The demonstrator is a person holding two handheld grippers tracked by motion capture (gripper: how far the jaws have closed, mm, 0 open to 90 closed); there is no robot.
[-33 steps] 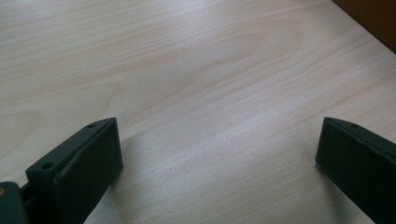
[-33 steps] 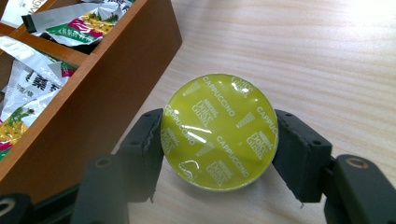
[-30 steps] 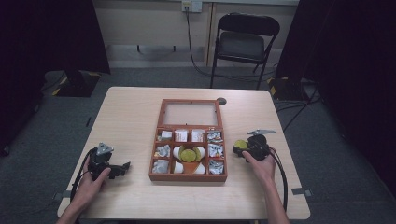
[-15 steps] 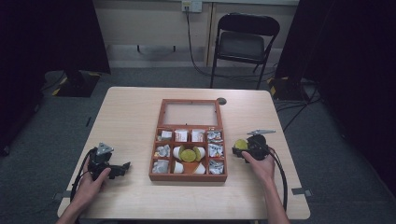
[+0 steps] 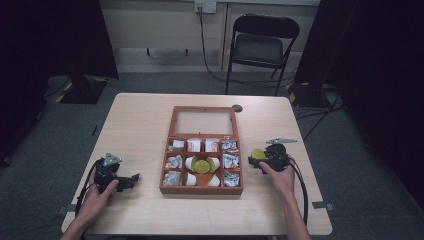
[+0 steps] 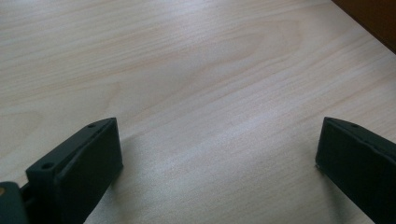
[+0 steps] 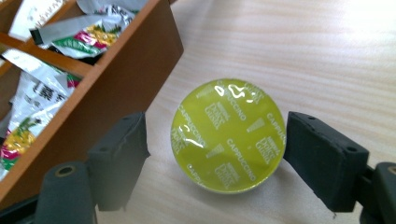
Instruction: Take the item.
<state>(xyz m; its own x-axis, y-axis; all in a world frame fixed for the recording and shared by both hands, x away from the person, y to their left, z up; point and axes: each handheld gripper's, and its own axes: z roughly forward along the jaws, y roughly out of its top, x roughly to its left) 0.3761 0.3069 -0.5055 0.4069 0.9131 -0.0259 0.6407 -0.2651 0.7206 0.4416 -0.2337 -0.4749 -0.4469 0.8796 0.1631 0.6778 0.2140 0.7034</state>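
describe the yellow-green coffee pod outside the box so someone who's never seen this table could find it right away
Start at the wooden box in the middle of the table. Just off its right side, between the open fingers of the right gripper, the coffee pod sits on bare wood. Unlike the pods in the box, it lies alone outside, its foil lid reading CAPPUCCINO.

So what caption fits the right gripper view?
Open fingers straddle a green capsule beside the wooden box.

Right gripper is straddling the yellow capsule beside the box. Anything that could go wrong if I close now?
The right gripper stands open around the capsule, with a gap at the left jaw, so closing may push it sideways. The wooden box wall is right beside that jaw and could be bumped. The foil top looks glossy, so it might slip.
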